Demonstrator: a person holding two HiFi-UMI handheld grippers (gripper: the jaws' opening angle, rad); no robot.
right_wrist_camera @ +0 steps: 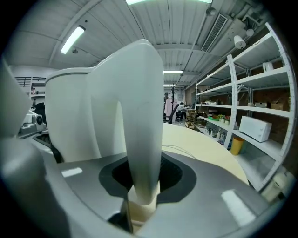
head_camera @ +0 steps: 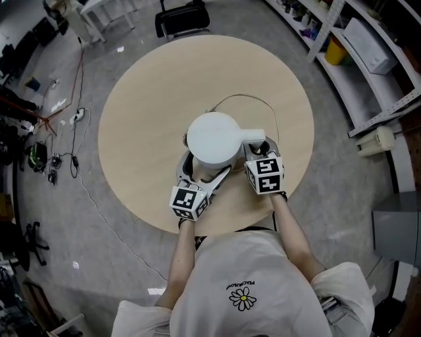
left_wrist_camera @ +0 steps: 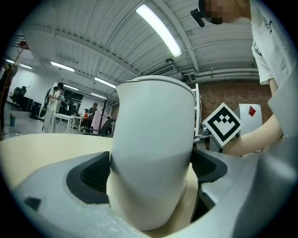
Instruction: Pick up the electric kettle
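A white electric kettle (head_camera: 214,137) stands near the front of the round beige table (head_camera: 151,112), its handle (head_camera: 253,135) to the right. My left gripper (head_camera: 205,168) reaches around the kettle body from the front. In the left gripper view the body (left_wrist_camera: 153,139) fills the gap of the wide-spread left gripper (left_wrist_camera: 151,174), and I see no clear pressing by the pads. In the right gripper view the right gripper (right_wrist_camera: 144,179) is closed on the upright handle (right_wrist_camera: 142,121). My right gripper (head_camera: 258,150) sits just in front of that handle.
A thin cord (head_camera: 243,97) loops on the table behind the kettle. A black chair (head_camera: 182,20) stands beyond the far edge. Metal shelves (head_camera: 368,59) with boxes line the right side. Cables (head_camera: 66,131) lie on the floor at left.
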